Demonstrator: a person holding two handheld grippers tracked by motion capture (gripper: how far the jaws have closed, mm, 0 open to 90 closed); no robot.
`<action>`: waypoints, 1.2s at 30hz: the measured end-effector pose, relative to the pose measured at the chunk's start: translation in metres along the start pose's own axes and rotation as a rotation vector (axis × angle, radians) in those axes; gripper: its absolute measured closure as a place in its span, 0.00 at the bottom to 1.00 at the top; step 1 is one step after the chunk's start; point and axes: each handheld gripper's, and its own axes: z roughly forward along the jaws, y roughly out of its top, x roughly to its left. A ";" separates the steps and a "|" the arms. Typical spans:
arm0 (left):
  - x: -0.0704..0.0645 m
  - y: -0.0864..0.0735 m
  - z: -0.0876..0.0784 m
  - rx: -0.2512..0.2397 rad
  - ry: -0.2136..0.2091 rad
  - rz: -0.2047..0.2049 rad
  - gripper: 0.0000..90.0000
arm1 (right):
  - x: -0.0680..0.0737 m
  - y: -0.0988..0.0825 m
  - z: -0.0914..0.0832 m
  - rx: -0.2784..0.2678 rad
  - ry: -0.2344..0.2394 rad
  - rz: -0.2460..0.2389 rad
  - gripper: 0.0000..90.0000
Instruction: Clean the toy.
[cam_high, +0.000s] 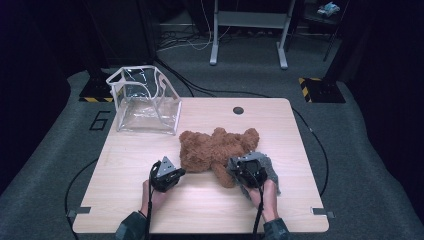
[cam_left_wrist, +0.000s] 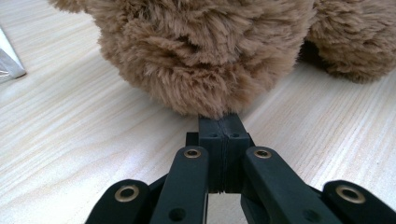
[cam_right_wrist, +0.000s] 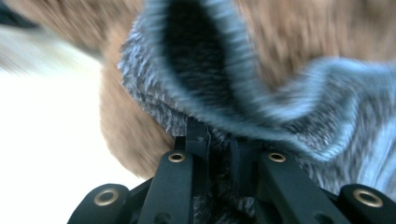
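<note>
the brown teddy bear (cam_high: 215, 150) lies near the middle of the wooden table (cam_high: 125, 200), just in front of the clear plastic bag (cam_high: 145, 102); the left gripper (cam_left_wrist: 223, 122) is clenched on a tuft of the bear's fur; the right gripper (cam_right_wrist: 218, 135) is clamped on the grey knit garment (cam_right_wrist: 299, 93) at the bear's right side.

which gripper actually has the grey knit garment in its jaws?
The right gripper: its jaws are shut on the edge of the grey knit garment. The left gripper has jaws shut tight together, tips against the brown teddy bear.
</note>
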 end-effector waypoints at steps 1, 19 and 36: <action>0.000 0.000 0.000 0.000 0.001 0.000 1.00 | 0.003 0.005 0.002 -0.013 0.007 -0.002 0.90; 0.000 0.000 0.000 0.002 0.005 0.004 1.00 | 0.038 0.006 0.031 0.036 0.217 -0.041 0.90; 0.000 0.000 0.000 0.003 -0.002 -0.001 1.00 | 0.024 0.014 0.024 -0.046 0.081 0.010 0.90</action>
